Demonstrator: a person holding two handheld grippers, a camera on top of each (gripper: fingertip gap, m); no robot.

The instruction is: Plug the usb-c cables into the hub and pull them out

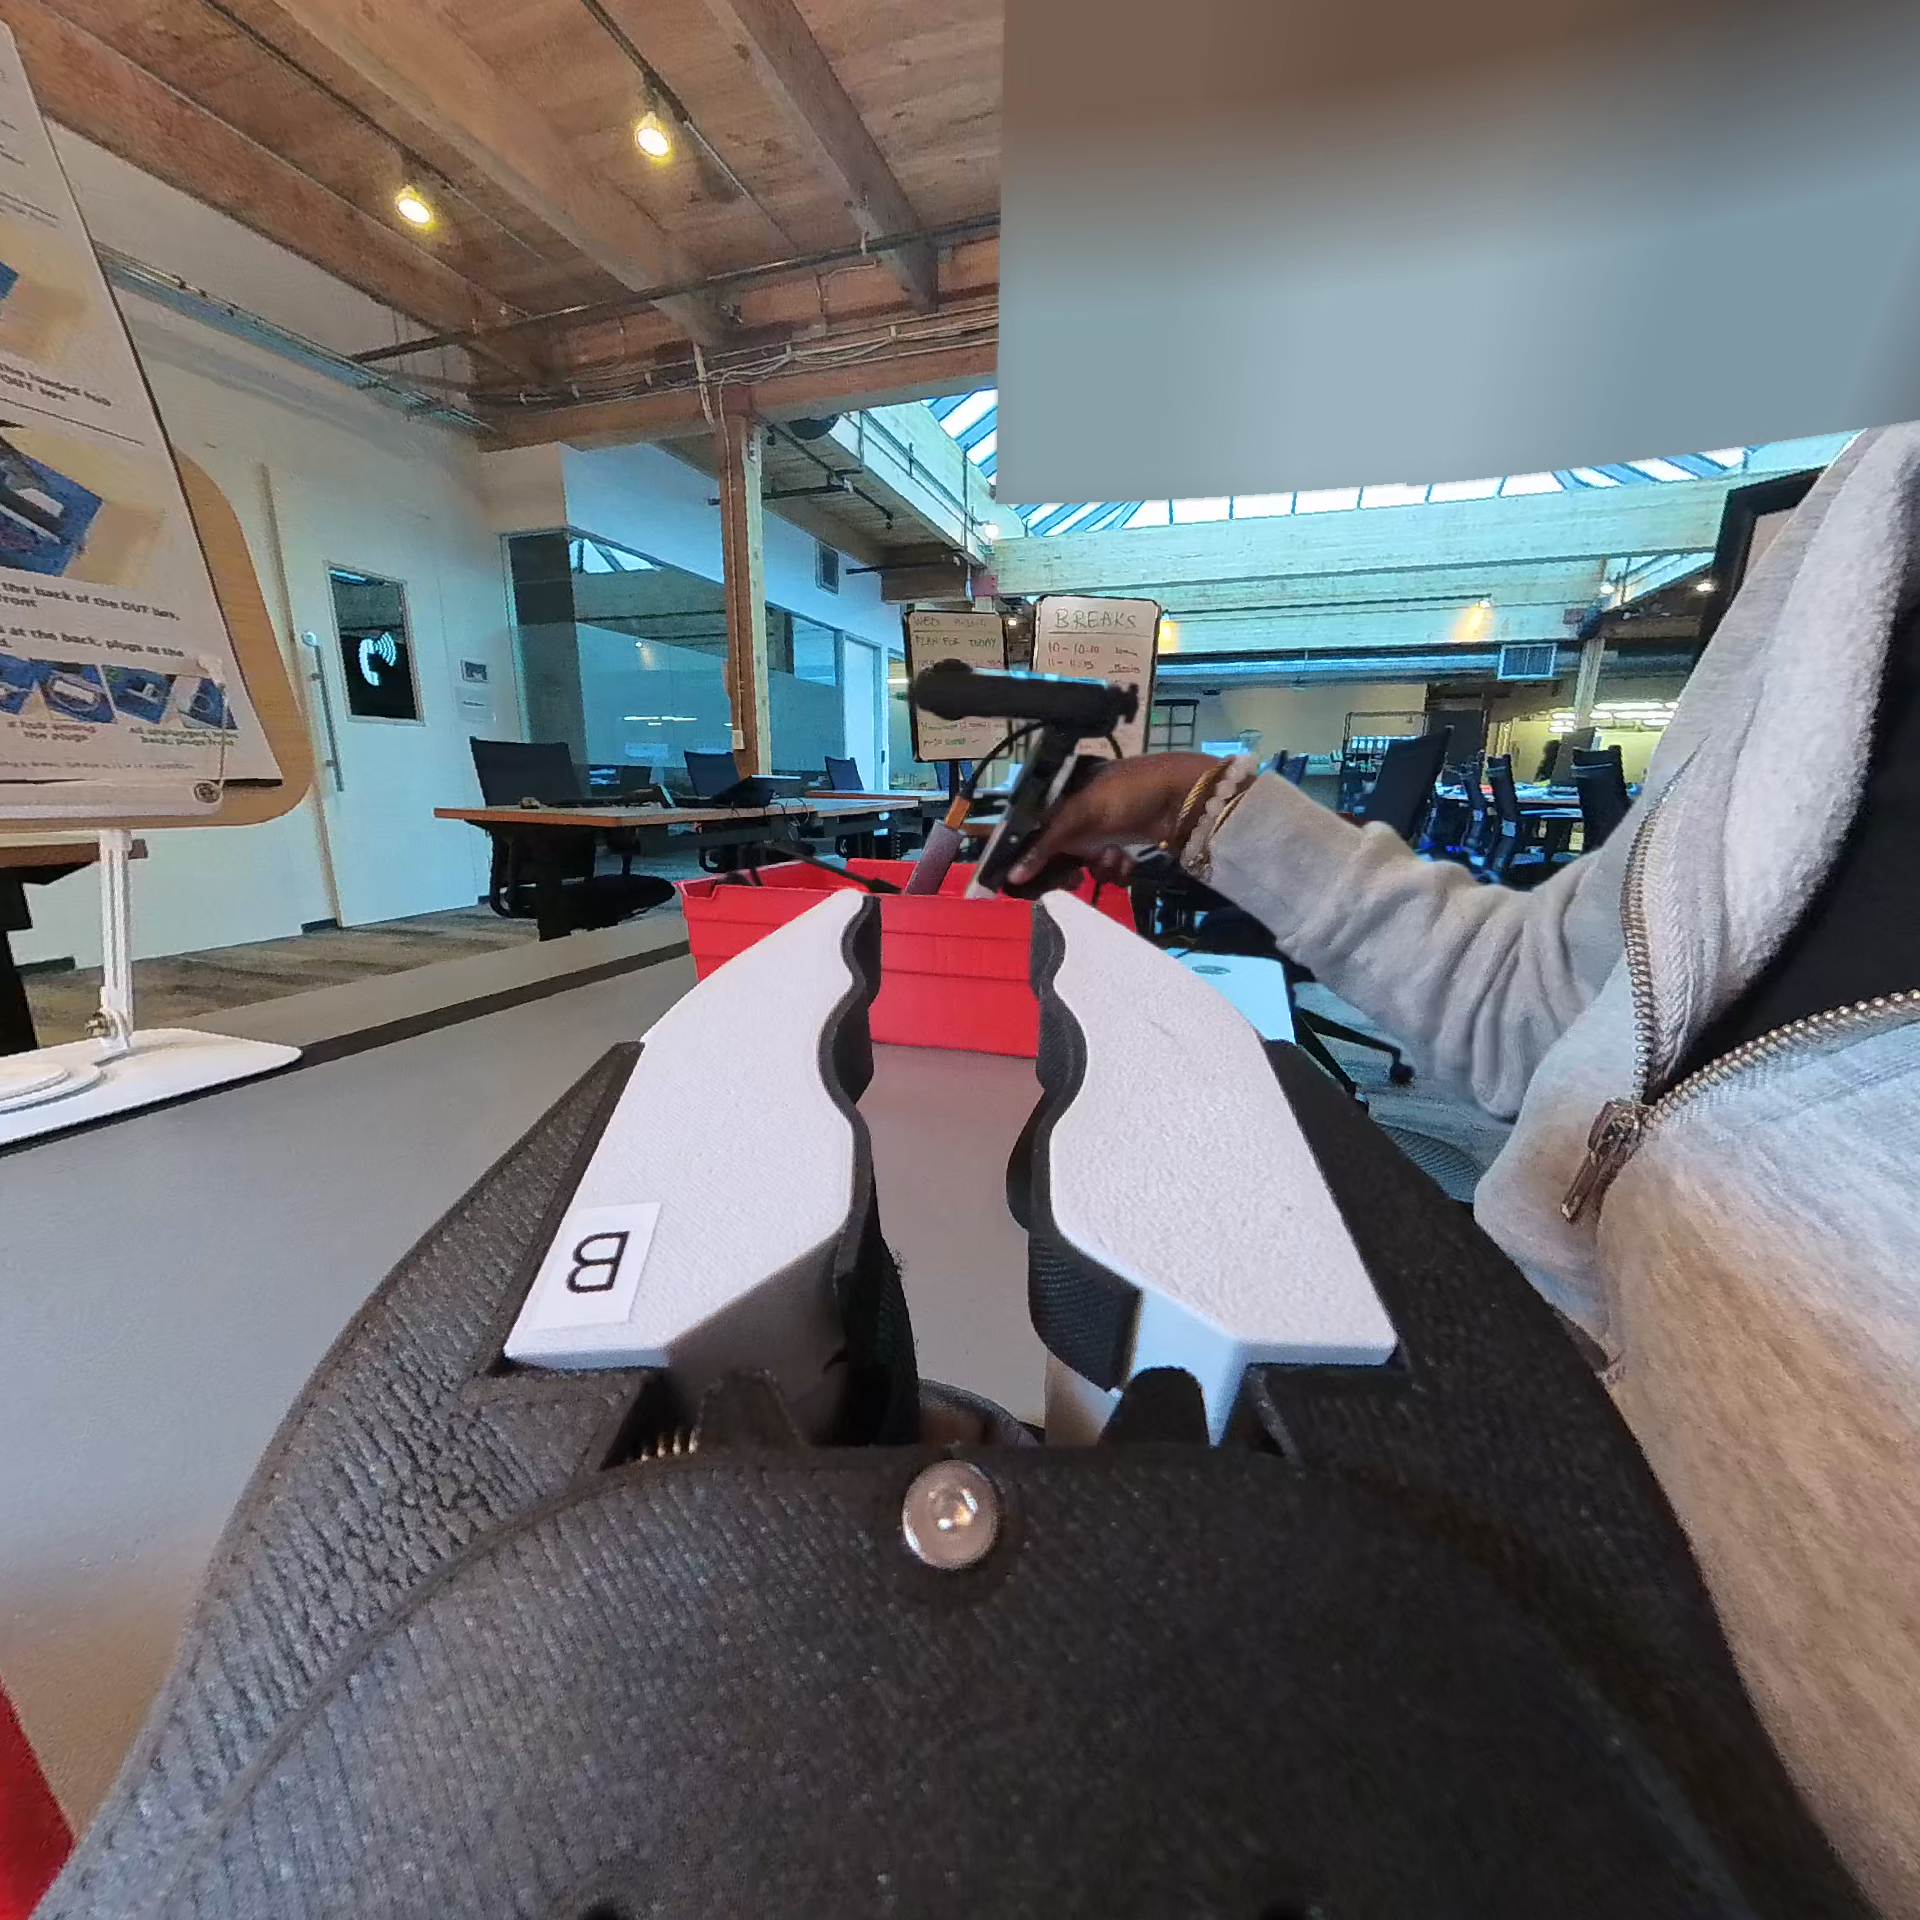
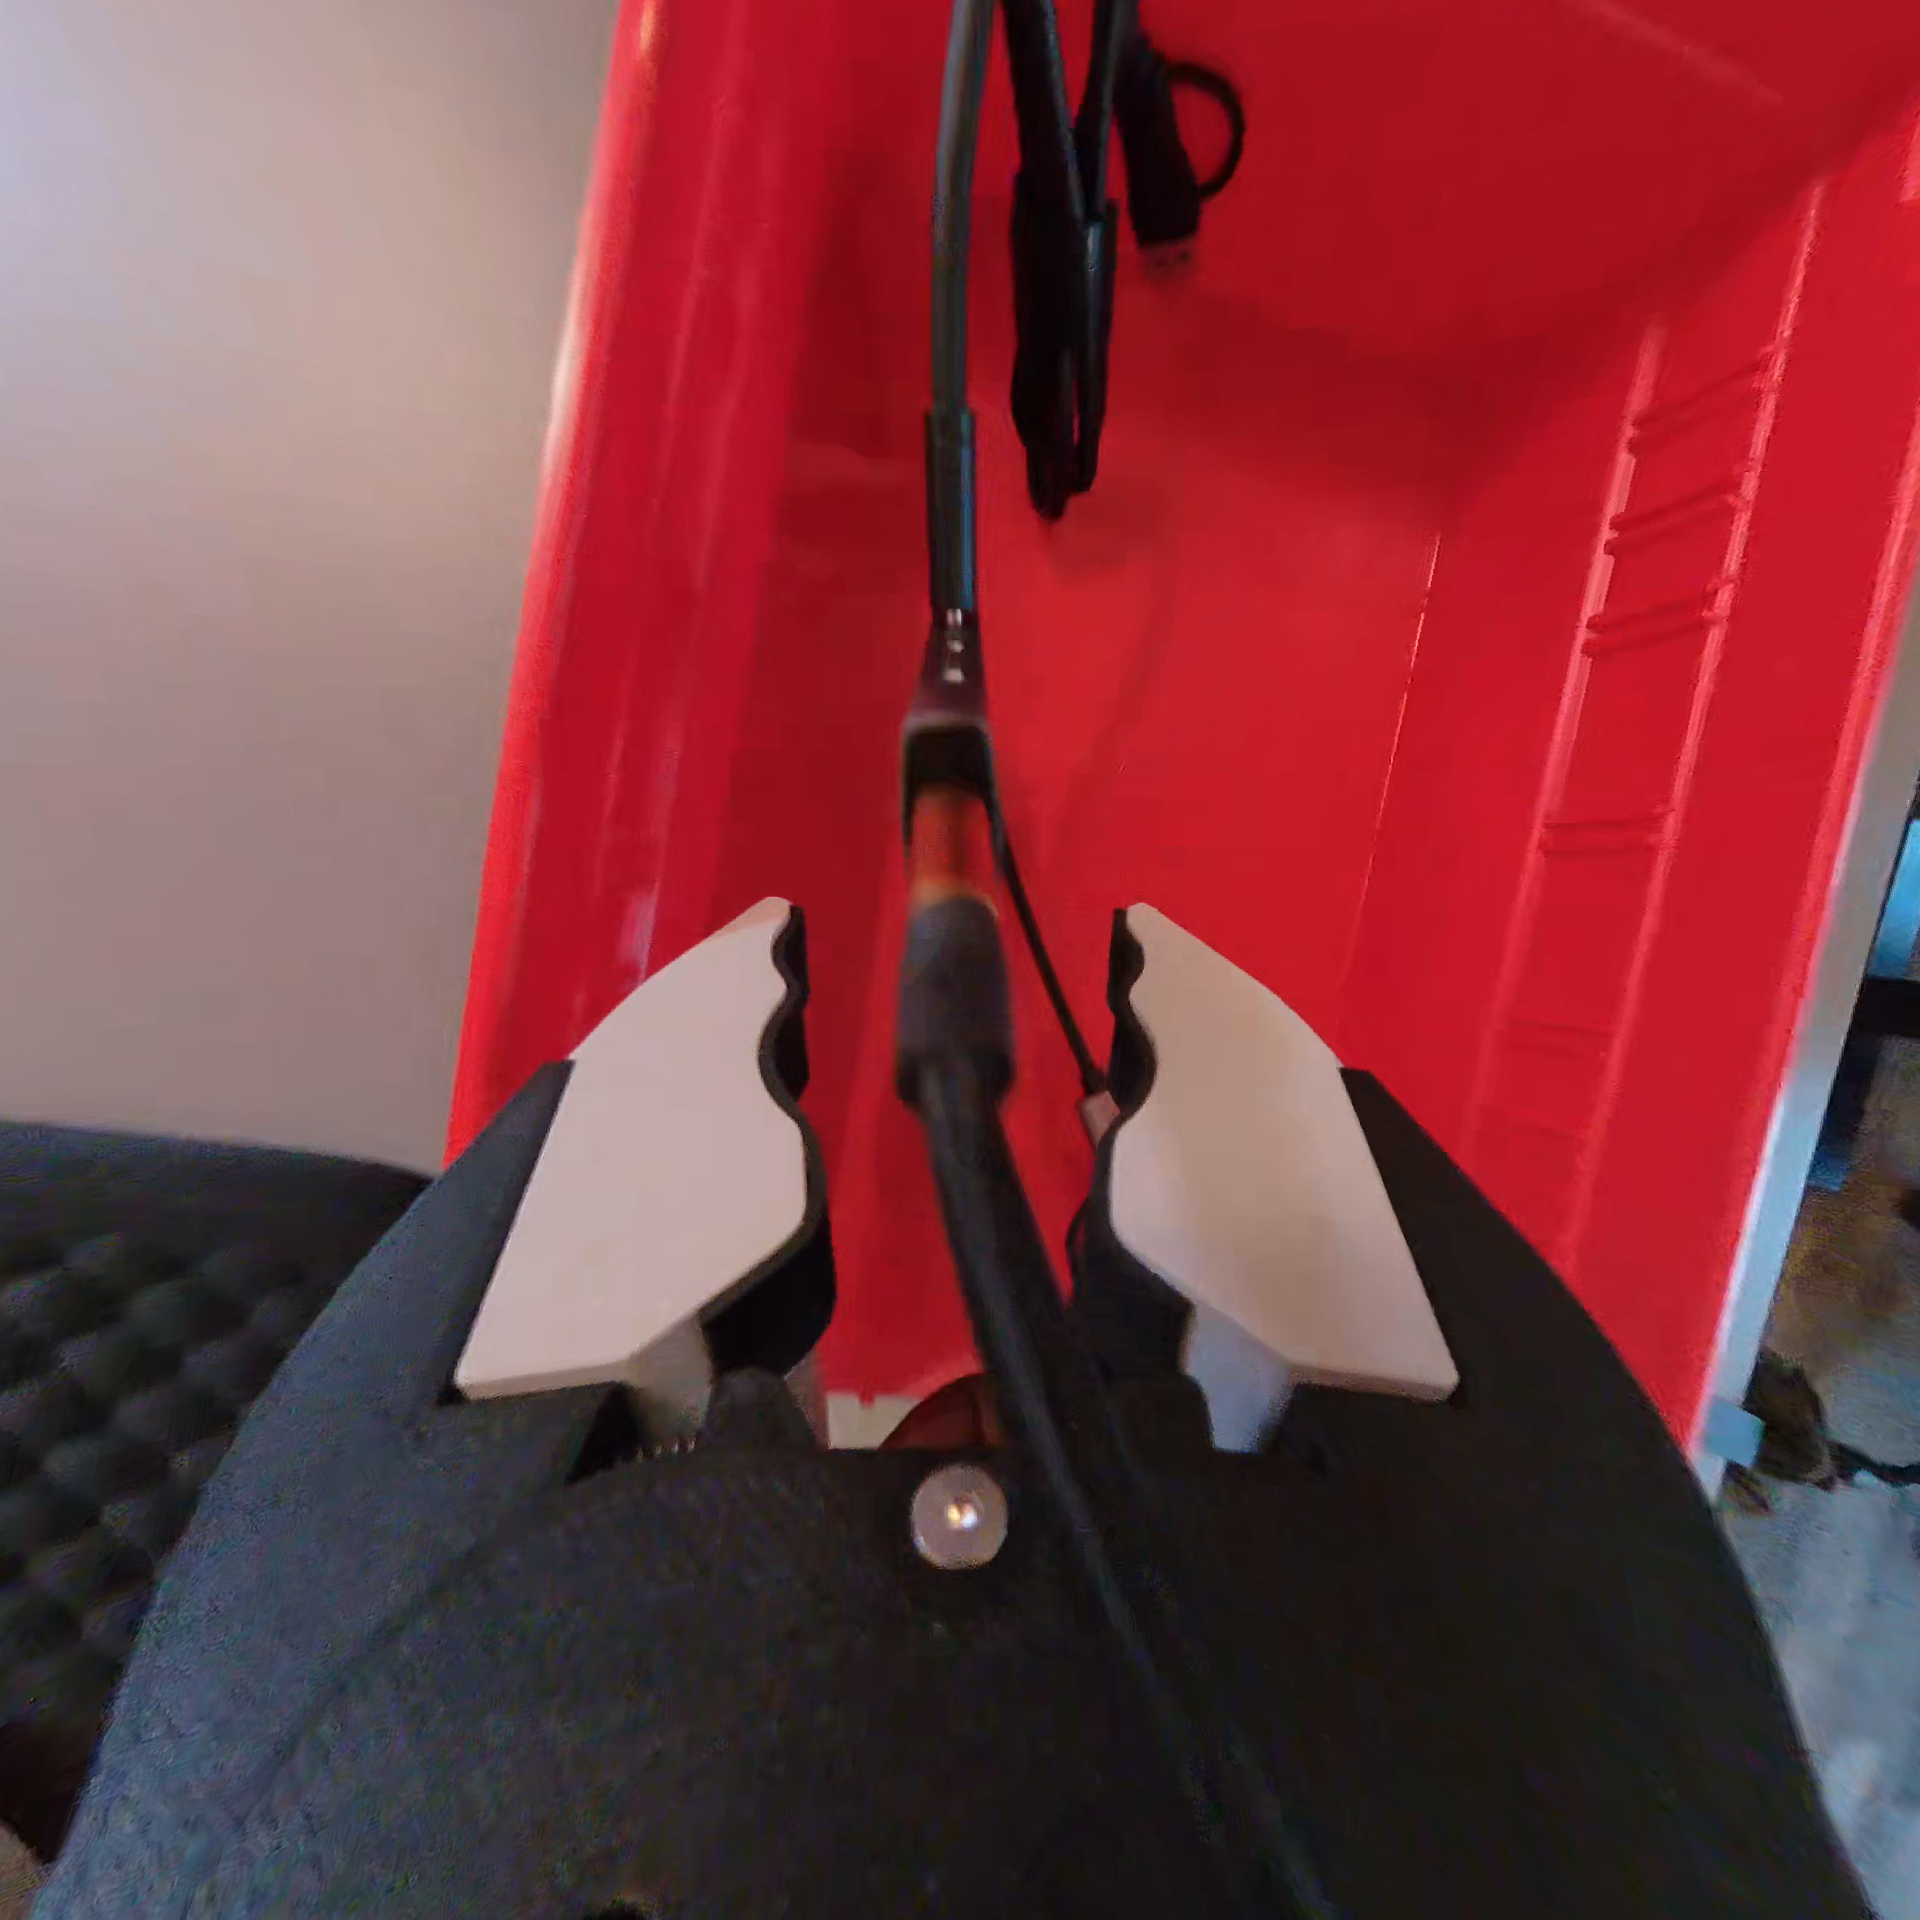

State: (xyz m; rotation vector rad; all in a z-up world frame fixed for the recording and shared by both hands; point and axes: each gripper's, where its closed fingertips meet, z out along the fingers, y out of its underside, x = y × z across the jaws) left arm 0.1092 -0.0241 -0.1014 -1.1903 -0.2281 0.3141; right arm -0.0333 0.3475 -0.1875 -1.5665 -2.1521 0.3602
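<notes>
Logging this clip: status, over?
Left tongs open, empty, above table. Right tongs open in red bin, straddling hub. Cables piled beyond. Nothing blocking.

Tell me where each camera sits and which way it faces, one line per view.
Left wrist view: on the left gripper, low above the grey tabletop, facing the red plastic bin; it shows the person's grey-sleeved arm and hand holding the right gripper in the bin.
Right wrist view: on the right gripper, pointing down into the bin, open fingers either side of a black cable; no hand shows.
Shared: the red bin, the right gripper.
</notes>
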